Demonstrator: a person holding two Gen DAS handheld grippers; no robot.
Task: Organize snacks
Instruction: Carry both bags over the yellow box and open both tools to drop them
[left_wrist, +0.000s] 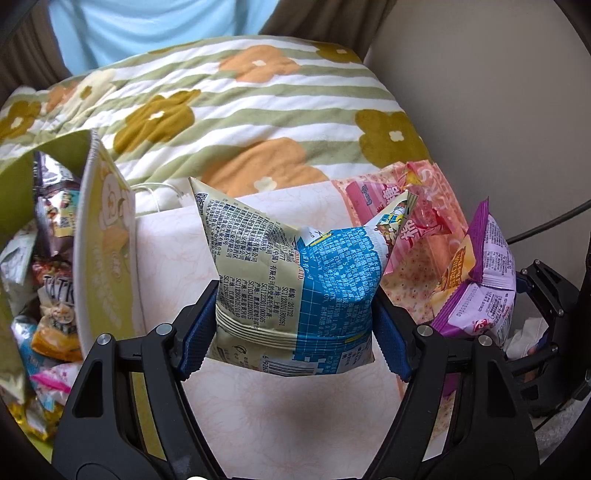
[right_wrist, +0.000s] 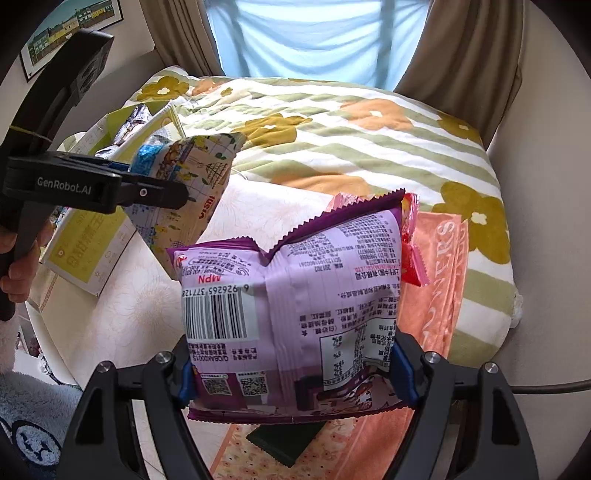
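Observation:
My left gripper (left_wrist: 293, 325) is shut on a puffy blue-and-beige snack bag (left_wrist: 280, 258), which hangs upright above the pale cloth-covered surface (left_wrist: 295, 406). In the right wrist view the same bag (right_wrist: 192, 177) sits in the left gripper (right_wrist: 173, 195), lifted near the green box. My right gripper (right_wrist: 295, 380) is shut on a purple snack bag (right_wrist: 295, 288), barcode side towards the camera, pads pressing both its sides. From the left wrist view that purple bag (left_wrist: 480, 288) is at the right, lifted off the surface.
A green cardboard box (left_wrist: 99, 240) full of several snack packets stands at the left. Pink and red packets (left_wrist: 406, 206) lie on an orange towel (right_wrist: 436, 288). Behind is a floral striped quilt (left_wrist: 258, 92). A dark green flat thing (right_wrist: 288, 443) lies below the purple bag.

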